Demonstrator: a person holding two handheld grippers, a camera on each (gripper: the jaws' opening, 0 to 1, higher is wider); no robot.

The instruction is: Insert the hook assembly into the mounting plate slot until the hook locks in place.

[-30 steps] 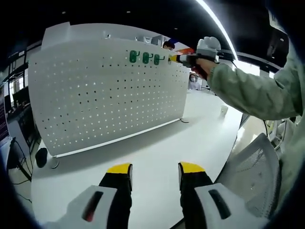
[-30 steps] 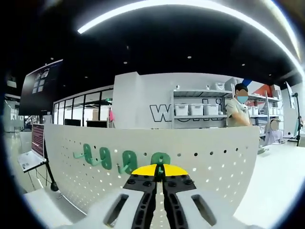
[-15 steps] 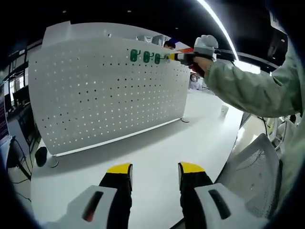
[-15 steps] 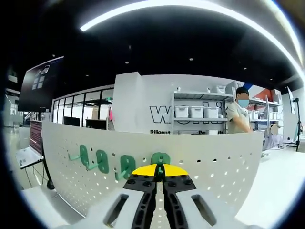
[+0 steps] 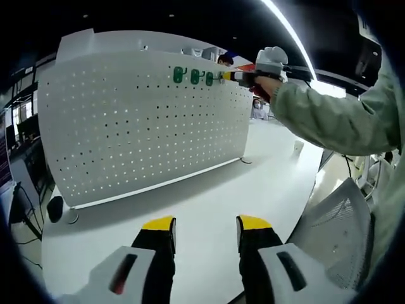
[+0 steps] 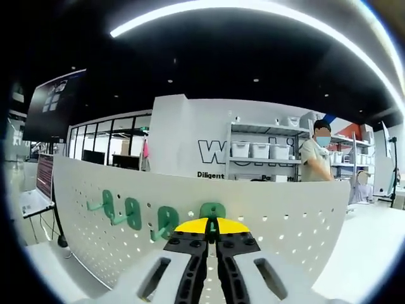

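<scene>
While the left gripper (image 5: 205, 231) hangs spread over the near table (image 5: 209, 196), the right gripper (image 6: 212, 227), pinching a green hook (image 6: 212, 211), has eased closer to the far pegboard (image 6: 278, 209), beside three seated hooks (image 5: 192, 76); insertion looks nearly done.

A curved light strip (image 6: 253, 9) is glowing across the dark ceiling (image 6: 209, 57); shelving (image 6: 262, 149) is holding white bins against a white wall (image 6: 190, 136).
</scene>
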